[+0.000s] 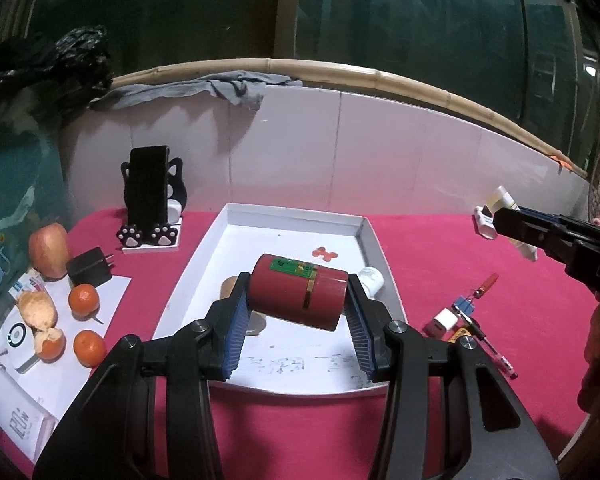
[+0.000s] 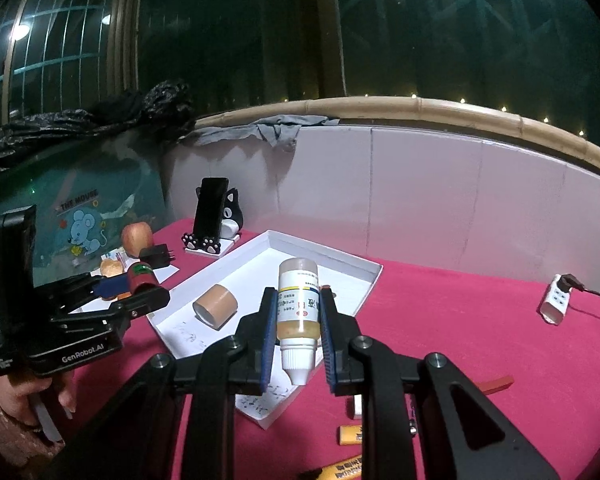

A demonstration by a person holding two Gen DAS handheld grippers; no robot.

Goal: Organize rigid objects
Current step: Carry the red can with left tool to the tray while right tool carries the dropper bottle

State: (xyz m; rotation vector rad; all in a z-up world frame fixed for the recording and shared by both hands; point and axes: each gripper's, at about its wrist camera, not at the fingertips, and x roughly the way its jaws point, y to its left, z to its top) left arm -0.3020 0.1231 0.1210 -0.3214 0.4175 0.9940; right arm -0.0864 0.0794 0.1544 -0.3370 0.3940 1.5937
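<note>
My left gripper (image 1: 298, 300) is shut on a red cylindrical tin (image 1: 298, 292) with a gold band, held on its side above the white tray (image 1: 292, 216); it also shows in the right wrist view (image 2: 141, 276). My right gripper (image 2: 298, 312) is shut on a small bottle (image 2: 298, 304) of yellowish liquid, held cap-down above the tray's (image 2: 340, 258) near corner. A tan roll of tape (image 2: 215, 306) lies in the tray. A white cap-like object (image 1: 371, 279) sits at the tray's right wall.
A phone on a black cat stand (image 1: 150, 196), an apple (image 1: 48, 250), a black charger (image 1: 89, 267) and tangerines (image 1: 84, 300) are at the left. Pens, clips and small boxes (image 1: 466, 320) lie right of the tray. A white power strip (image 2: 556, 300) lies at the far right.
</note>
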